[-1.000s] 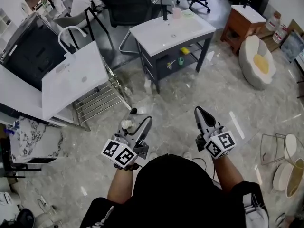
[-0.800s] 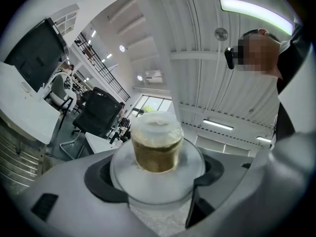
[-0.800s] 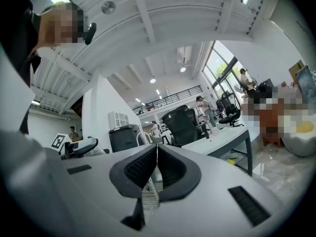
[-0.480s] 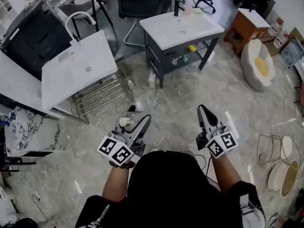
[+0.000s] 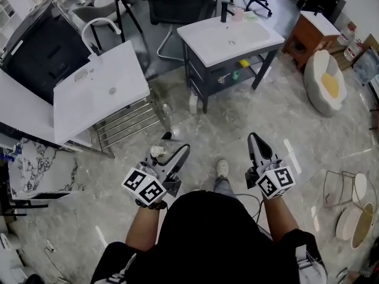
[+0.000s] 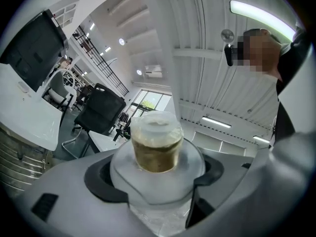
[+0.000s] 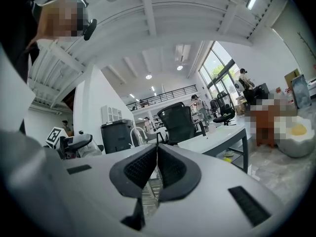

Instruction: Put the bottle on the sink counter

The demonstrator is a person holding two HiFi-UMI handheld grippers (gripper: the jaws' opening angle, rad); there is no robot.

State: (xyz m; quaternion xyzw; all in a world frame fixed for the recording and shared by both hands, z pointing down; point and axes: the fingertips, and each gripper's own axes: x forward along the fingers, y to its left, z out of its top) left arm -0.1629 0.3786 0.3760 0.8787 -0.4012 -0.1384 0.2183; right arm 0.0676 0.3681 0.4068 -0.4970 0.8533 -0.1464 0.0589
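**Desk:** What are you carrying?

**Operator:** My left gripper (image 5: pixel 174 144) is clamped on the bottle (image 6: pixel 157 147). It's clear plastic with a pale cap, and there is yellow-brown liquid up in the neck. The dark pads (image 6: pixel 101 181) sit on either side of its shoulder. My right gripper (image 5: pixel 253 138) has its jaws pressed together with nothing between them.

**Desk:** And where is the bottle compared with the counter?

**Operator:** It's well apart from it. I hold it in the air over the floor (image 5: pixel 296 123), just in front of the person's body. The sink counter (image 5: pixel 260 40) stands ahead across the room: a white basin top on a dark frame, with a black tap (image 5: pixel 224 10) at the back.

**Desk:** Are there any other containers?

**Operator:** A pinkish cup (image 5: pixel 237 13) stands beside the tap, but I can't tell what's in it. On the lower shelf (image 5: pixel 222 81) there are a yellow item (image 5: pixel 244 63) and a green item (image 5: pixel 235 74), both too small to name. A pale floor bottle (image 5: pixel 193 103) stands by the counter's front leg.

**Desk:** What about the room?

**Operator:** The floor is grey and marbled. At the left a second white sink (image 5: pixel 100 90) with an arched tap rests on a chrome rack (image 5: pixel 127 123). Behind are black office chairs (image 5: pixel 172 5). To the right I see a wooden cabinet (image 5: pixel 311 31) and a round white cushion (image 5: pixel 325 84) with a yellow centre.
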